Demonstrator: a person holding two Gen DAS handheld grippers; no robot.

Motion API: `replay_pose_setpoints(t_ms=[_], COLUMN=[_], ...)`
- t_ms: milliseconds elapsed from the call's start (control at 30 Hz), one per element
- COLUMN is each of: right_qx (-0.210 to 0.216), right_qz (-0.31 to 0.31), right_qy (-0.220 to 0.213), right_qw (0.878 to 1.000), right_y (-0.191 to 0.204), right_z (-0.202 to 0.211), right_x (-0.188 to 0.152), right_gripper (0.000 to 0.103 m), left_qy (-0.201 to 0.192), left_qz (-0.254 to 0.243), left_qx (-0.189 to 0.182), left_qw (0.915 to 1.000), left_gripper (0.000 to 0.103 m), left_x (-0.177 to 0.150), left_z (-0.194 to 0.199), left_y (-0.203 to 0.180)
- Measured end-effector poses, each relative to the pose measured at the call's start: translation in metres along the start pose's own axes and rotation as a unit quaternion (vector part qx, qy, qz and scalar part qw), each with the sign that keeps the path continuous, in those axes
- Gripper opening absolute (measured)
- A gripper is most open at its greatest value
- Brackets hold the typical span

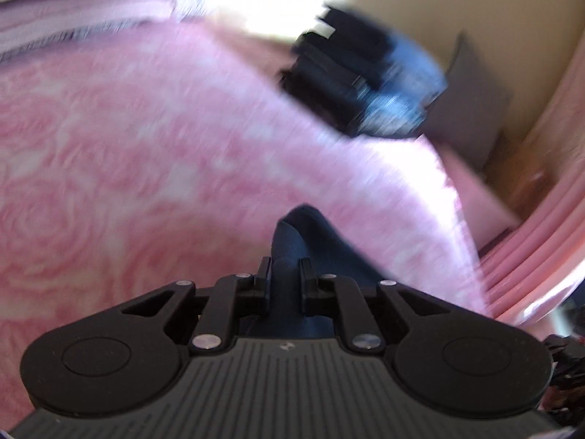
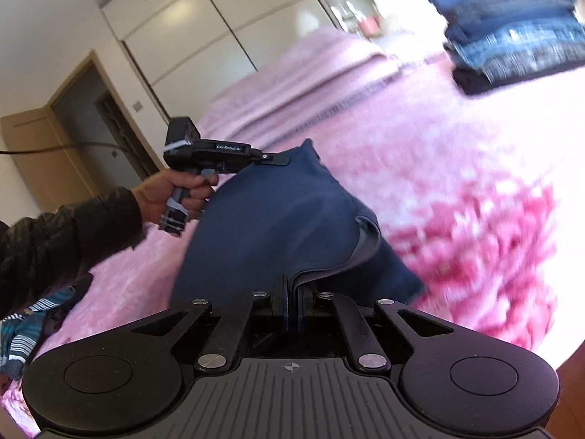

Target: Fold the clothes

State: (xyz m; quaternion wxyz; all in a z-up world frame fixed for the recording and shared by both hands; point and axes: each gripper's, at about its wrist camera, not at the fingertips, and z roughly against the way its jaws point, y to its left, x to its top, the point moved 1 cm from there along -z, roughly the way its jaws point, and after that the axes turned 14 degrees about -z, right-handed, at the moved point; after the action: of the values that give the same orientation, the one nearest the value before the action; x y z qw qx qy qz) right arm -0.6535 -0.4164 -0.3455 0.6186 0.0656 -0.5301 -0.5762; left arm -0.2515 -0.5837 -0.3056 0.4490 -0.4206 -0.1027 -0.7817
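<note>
The right claw [image 2: 291, 309] is clenched on an edge of the navy garment [image 2: 278, 226], which hangs above the pink bed [image 2: 420, 153]. Farther off, the left claw [image 2: 276, 160] pinches the garment's opposite corner. A stack of folded jeans [image 2: 512, 36] sits at the bed's far side.

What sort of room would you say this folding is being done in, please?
Most likely a bedroom in a home: a bed with a pink floral bedspread fills the view, built-in wardrobe doors line the wall, and a stack of folded clothes sits on the bed.
</note>
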Motion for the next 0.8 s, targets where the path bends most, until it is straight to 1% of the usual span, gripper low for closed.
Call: replay_pose_setpoints(t_ms=[33,100,133,167,200,233,267,333,400,467,500,567,633,700,800], right_qx=[-0.002,-0.005,-0.005,-0.004,-0.006,-0.006,-0.006,-0.006,-0.013,-0.029,-0.039,-0.059,-0.068,-0.061,-0.037], right_qz=[-0.004,-0.011,-0.013,-0.014,-0.019,-0.029,-0.040,-0.062,-0.065,-0.054,-0.052,-0.049,-0.038,-0.012,0.016], right_qy=[0.003,0.007,0.008,0.009,0.010,0.014,0.017,0.024,0.020,0.005,-0.003,-0.018,-0.034,-0.044,-0.047], right_qw=[1.000,1.000,1.000,1.000,1.000,0.999,0.999,0.998,0.998,0.998,0.998,0.997,0.996,0.997,0.998], right_y=[-0.003,-0.007,-0.008,-0.009,-0.011,-0.012,-0.014,-0.018,-0.016,-0.014,-0.014,-0.013,-0.007,0.006,0.025], right_z=[-0.002,-0.004,-0.004,-0.005,-0.005,-0.005,-0.005,-0.005,0.003,0.017,0.024,0.037,0.047,0.052,0.046], right_x=[-0.001,-0.002,-0.001,-0.001,0.000,0.001,0.002,0.005,0.006,0.008,0.008,0.008,0.009,0.012,0.015], right_gripper=[0.003,0.003,0.003,0.003,0.003,0.003,0.003,0.003,0.003,0.003,0.003,0.003,0.003,0.003,0.003], left_qy=[0.009,0.021,0.028,0.036,0.045,0.051,0.054,0.033,0.008,-0.016,-0.020,-0.021,-0.019,-0.010,0.013], left_qz=[0.000,-0.013,-0.027,-0.037,-0.042,-0.044,-0.045,-0.030,-0.018,-0.009,-0.010,-0.013,-0.015,-0.022,-0.029], left_qx=[0.011,0.029,0.041,0.054,0.071,0.084,0.095,0.110,0.126,0.139,0.145,0.151,0.153,0.144,0.133], left_qw=[0.9999,0.9993,0.9984,0.9972,0.9956,0.9942,0.9930,0.9929,0.9919,0.9902,0.9892,0.9882,0.9880,0.9893,0.9907], left_gripper=[0.017,0.019,0.022,0.029,0.033,0.036,0.036,0.036,0.031,0.031,0.031,0.031,0.031,0.031,0.031], left_x=[-0.001,0.001,0.003,0.004,0.005,0.007,0.009,0.016,0.023,0.028,0.026,0.017,0.004,-0.018,-0.053], left_z=[-0.003,-0.006,-0.006,-0.009,-0.011,-0.011,-0.010,0.007,0.031,0.058,0.071,0.093,0.112,0.120,0.113], left_y=[0.000,-0.005,-0.010,-0.014,-0.018,-0.021,-0.023,-0.027,-0.032,-0.038,-0.043,-0.056,-0.072,-0.092,-0.120])
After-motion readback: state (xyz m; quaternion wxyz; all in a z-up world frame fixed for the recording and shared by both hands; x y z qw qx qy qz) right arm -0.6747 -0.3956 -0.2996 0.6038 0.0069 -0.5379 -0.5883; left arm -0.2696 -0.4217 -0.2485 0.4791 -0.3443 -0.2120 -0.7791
